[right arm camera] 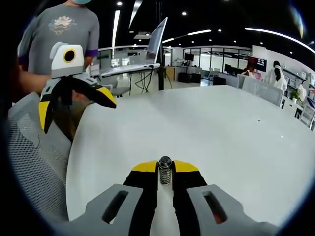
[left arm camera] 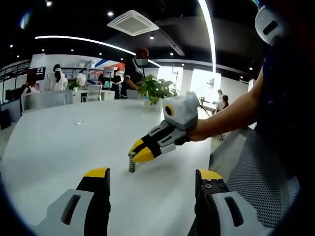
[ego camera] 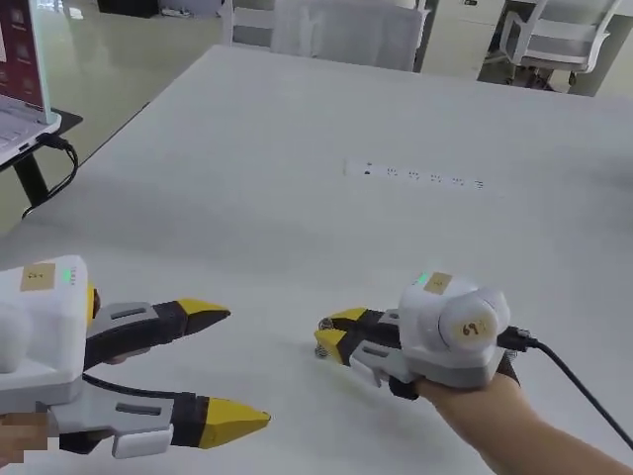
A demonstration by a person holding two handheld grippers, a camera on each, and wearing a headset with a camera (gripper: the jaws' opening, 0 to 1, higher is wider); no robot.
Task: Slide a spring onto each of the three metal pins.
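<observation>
At the bottom centre of the right gripper view, the right claw (right arm camera: 166, 169) is clamped on a small coiled spring (right arm camera: 165, 172), which stands upright on the white desk (ego camera: 346, 228) between the yellow tips; a dark round cap shows at its top. In the left gripper view the spring sits at mid-frame, just below those tips. The left claw (ego camera: 247, 366), at the lower left of the head view, has its jaws wide apart, holds nothing and sits well apart from the spring. A black cable (ego camera: 574, 381) trails from the right gripper toward the lower right. A laptop (ego camera: 20, 89) stands at the upper left, and white chairs (ego camera: 346, 30) line the desk's far edge.
</observation>
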